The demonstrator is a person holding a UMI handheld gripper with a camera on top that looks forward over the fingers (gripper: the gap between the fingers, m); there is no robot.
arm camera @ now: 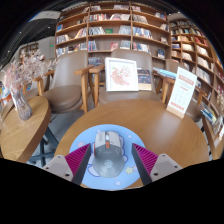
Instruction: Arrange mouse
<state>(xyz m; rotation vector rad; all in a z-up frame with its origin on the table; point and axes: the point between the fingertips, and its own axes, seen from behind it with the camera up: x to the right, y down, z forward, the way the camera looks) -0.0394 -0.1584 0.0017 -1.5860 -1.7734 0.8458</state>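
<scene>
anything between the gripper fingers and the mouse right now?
Nothing visible. The grey computer mouse sits on the round light-blue mouse pad on the round wooden table, directly between the open gripper's fingers, with a gap at either side.

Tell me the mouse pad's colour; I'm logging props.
Light blue mouse pad, round, seen in the gripper view.

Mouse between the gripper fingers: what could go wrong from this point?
1. The mouse lies on the blue mat between the fingers of the gripper, seemingly with gaps either side; an off-centre close could push it askew.
2. The mat sits near the round table's front edge, so a slip could send the mouse off.
</scene>
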